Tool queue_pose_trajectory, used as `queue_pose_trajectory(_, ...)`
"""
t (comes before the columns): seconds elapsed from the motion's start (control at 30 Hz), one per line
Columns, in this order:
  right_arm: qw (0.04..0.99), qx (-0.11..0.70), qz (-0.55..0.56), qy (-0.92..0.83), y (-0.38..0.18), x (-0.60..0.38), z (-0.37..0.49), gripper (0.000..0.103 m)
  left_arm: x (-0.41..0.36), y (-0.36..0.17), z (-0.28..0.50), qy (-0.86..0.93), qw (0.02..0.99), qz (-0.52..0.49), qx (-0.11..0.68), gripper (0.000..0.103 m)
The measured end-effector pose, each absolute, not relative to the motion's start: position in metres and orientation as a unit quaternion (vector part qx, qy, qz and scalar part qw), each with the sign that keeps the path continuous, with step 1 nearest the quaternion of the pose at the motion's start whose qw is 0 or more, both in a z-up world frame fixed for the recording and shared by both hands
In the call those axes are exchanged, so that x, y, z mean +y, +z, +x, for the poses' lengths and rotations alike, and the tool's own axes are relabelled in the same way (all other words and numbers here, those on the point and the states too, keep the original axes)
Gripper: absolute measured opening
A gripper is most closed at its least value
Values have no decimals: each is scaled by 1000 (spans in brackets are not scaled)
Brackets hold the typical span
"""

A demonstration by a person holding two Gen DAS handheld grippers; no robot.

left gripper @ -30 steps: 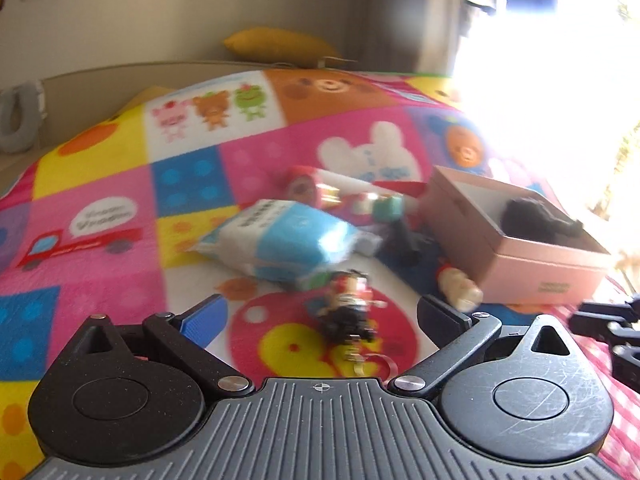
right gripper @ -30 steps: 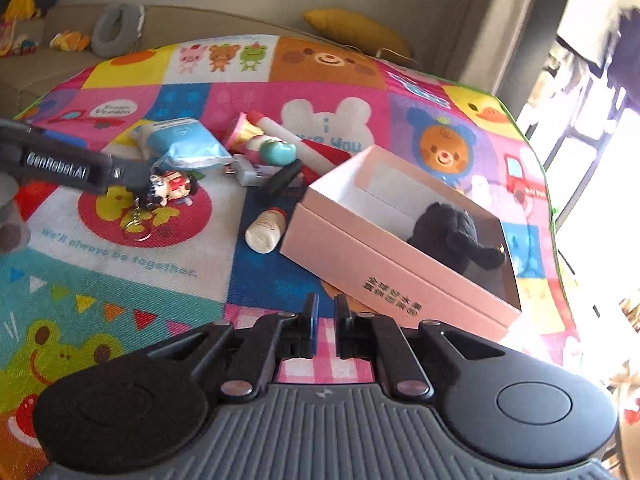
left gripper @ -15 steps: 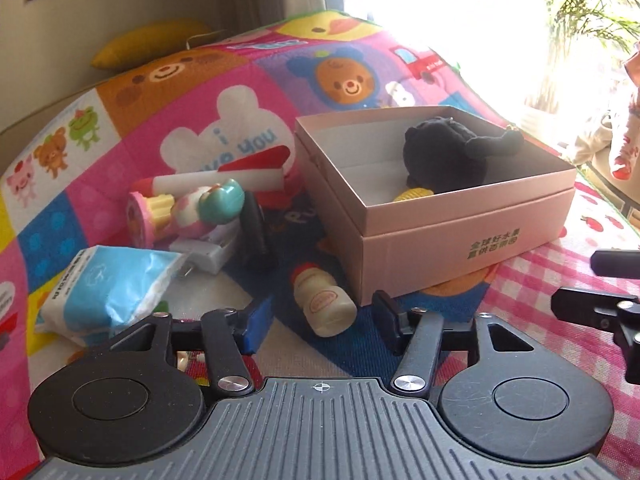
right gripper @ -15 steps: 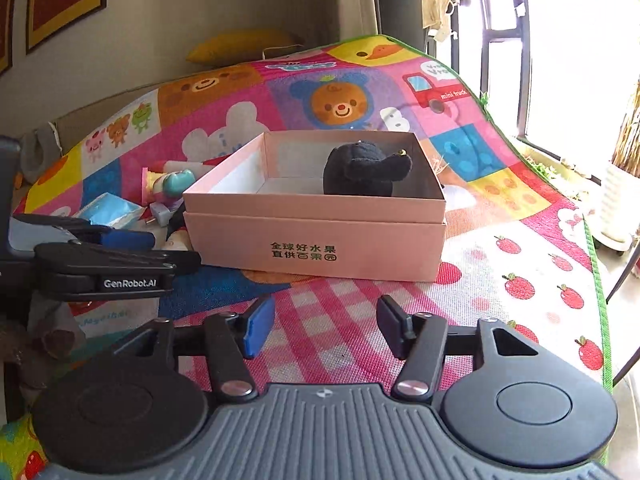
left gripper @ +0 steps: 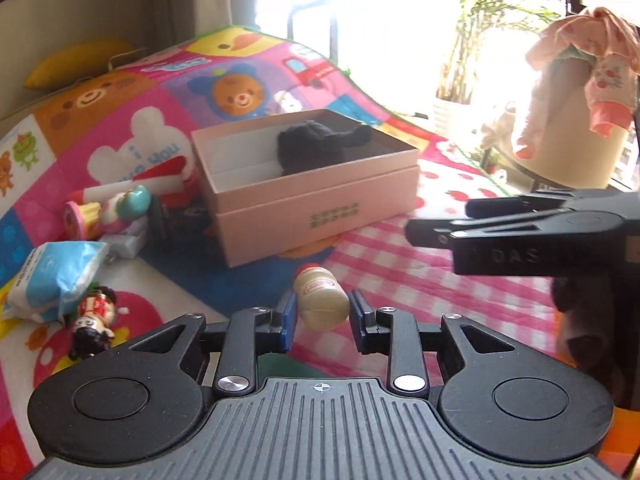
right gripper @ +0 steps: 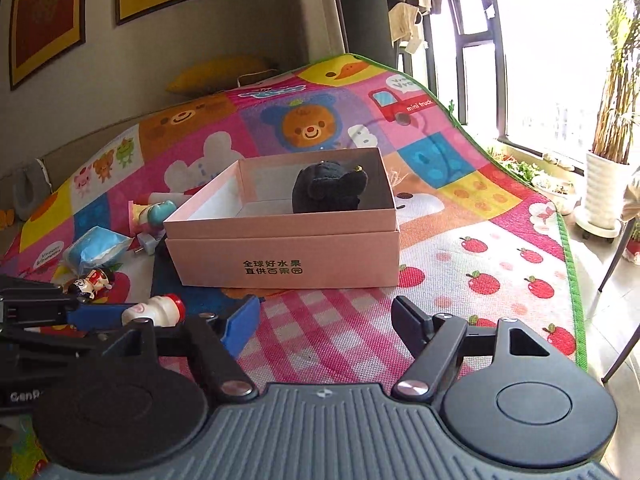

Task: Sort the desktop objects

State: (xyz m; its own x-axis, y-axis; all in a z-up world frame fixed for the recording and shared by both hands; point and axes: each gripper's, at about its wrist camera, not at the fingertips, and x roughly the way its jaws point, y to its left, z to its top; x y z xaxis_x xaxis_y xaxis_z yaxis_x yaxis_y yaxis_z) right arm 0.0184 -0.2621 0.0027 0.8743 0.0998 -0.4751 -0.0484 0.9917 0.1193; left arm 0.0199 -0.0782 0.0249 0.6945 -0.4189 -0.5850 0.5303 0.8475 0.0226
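Observation:
My left gripper point(left gripper: 322, 314) is shut on a small cream bottle point(left gripper: 320, 298) with a red cap, held just in front of the pink box point(left gripper: 312, 216). In the right wrist view the same bottle point(right gripper: 154, 311) shows at the lower left between the left gripper's fingers point(right gripper: 96, 314). A black plush toy point(left gripper: 312, 148) sits inside the box point(right gripper: 280, 256). My right gripper point(right gripper: 324, 316) hovers over the pink checked mat before the box, its jaws opening with nothing between them. In the left wrist view the right gripper point(left gripper: 440, 220) reaches in from the right.
Left of the box lie a blue tissue pack point(left gripper: 52, 272), a small figurine point(left gripper: 94, 320), a pastel toy point(left gripper: 120, 208) and a white plug point(left gripper: 128, 242). A colourful play mat point(right gripper: 460, 280) covers the surface; its green edge runs along the right. A plant pot point(right gripper: 600, 196) stands beyond.
The left gripper swung right from the figurine toward the box and closed on the bottle that lay on the mat. The right gripper went from shut to open and turned to face the box.

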Motion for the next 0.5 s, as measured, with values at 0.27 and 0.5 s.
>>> queue_pose_trajectory(0.27, 967, 247, 48, 40, 7, -267, 3, 81, -74, 6, 8, -223, 915, 117, 316, 46)
queue_pose_trajectory(0.5, 966, 246, 24, 74, 6, -250, -6, 86, -37, 10, 9, -166, 925, 107, 326, 71)
